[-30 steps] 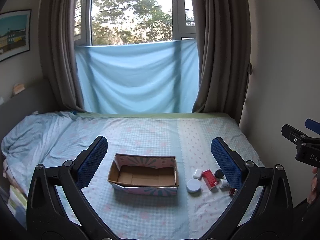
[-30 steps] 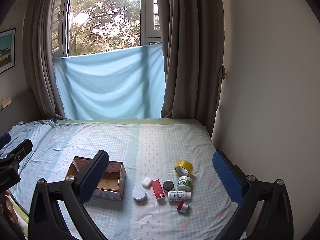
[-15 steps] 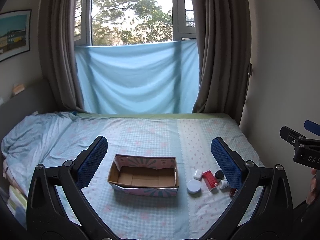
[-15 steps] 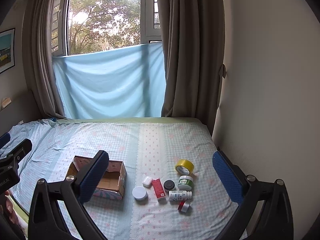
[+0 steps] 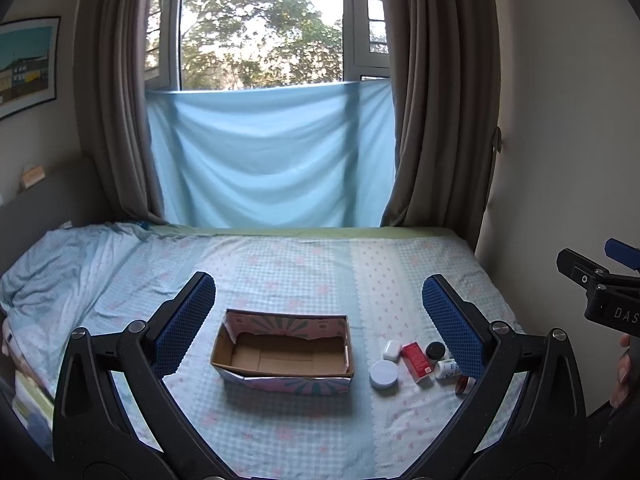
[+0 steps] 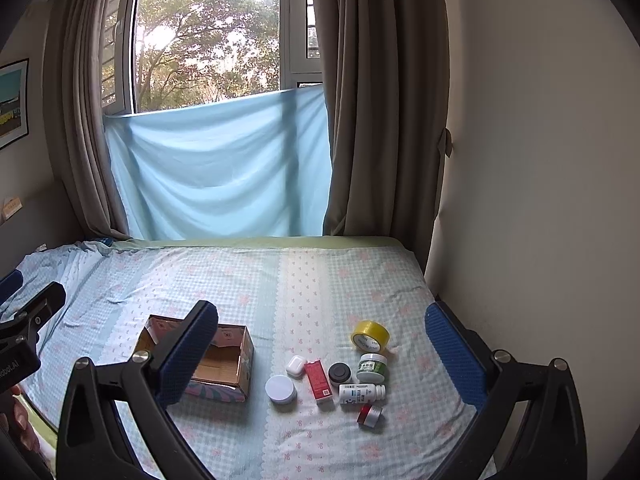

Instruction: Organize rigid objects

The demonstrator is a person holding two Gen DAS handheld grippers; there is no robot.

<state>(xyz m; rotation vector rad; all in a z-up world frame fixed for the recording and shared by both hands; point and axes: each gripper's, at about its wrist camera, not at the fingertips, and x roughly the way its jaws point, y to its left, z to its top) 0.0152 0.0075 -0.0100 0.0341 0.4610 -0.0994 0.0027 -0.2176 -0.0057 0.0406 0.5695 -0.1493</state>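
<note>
Checked blue bedsheet (image 5: 280,272) fills both views, and against the frames from 1 s ago almost nothing has shifted; only the view edges have drifted slightly. The cardboard box (image 5: 283,354) lies open-topped between the left gripper's (image 5: 318,322) 2 fingers, well beyond their tips, and in the right wrist view it sits partly behind the right gripper's (image 6: 320,350) left finger (image 6: 188,354). Both grippers hover above the bed with their blue-padded fingers spread wide and nothing between them, as before.

Between the right gripper's fingers, closer to the right one, lies a cluster of small items. Yellow tape roll (image 6: 370,336) is farthest out. Nearer are a green-labelled jar (image 6: 373,367), a red box (image 6: 319,379), a white pill bottle (image 6: 362,393) on its side, a round white tin (image 6: 281,389), a white earbud case (image 6: 296,366), a black cap (image 6: 339,373) and a small red-and-silver jar (image 6: 369,414). None has moved.
</note>
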